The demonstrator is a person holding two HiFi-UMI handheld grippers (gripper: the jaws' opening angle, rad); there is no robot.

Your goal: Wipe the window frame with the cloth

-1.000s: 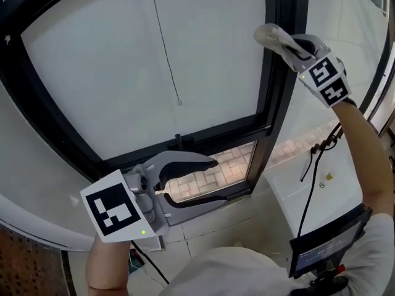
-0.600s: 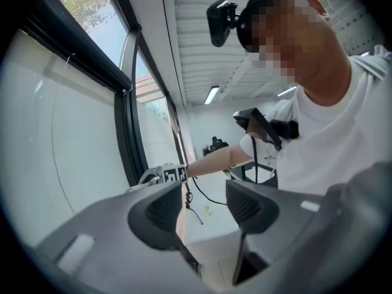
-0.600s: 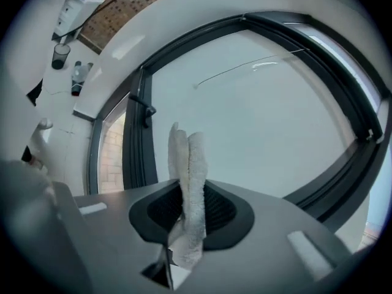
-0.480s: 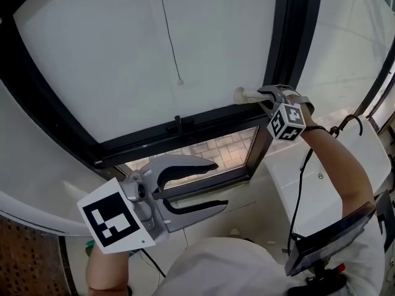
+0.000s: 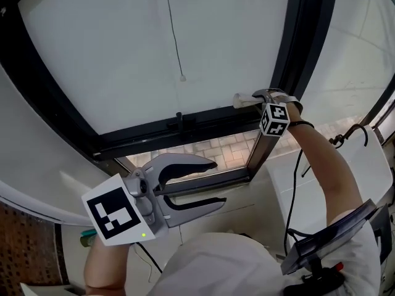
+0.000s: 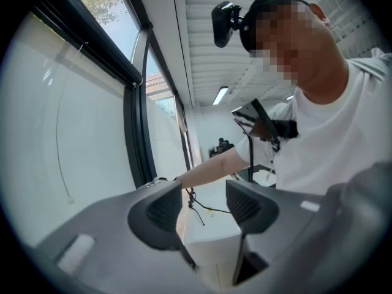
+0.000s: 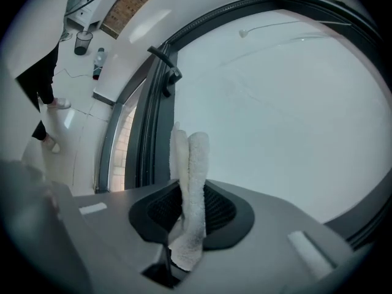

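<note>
The black window frame (image 5: 282, 60) has a vertical bar at the right and a horizontal bar (image 5: 185, 127) under the white blind. My right gripper (image 5: 254, 96) is shut on a white cloth (image 5: 239, 99), and the cloth rests where those two bars meet. In the right gripper view the folded cloth (image 7: 191, 164) stands up between the jaws of the right gripper (image 7: 191, 212), beside the frame (image 7: 147, 133). My left gripper (image 5: 217, 182) hangs open and holds nothing, low at the left, below the frame. The left gripper (image 6: 205, 207) shows only air between its pads.
A blind cord with a small pull (image 5: 182, 77) hangs over the pane. A black latch (image 5: 179, 117) stands on the horizontal bar. Below it, brick paving (image 5: 216, 150) shows through the glass. A white ledge (image 5: 321, 184) with cables lies at the right. A bottle (image 7: 98, 63) stands on the floor.
My right gripper has carried the cloth down the vertical bar from high up to the junction with the horizontal bar. The left gripper has stayed open and barely shifted.
</note>
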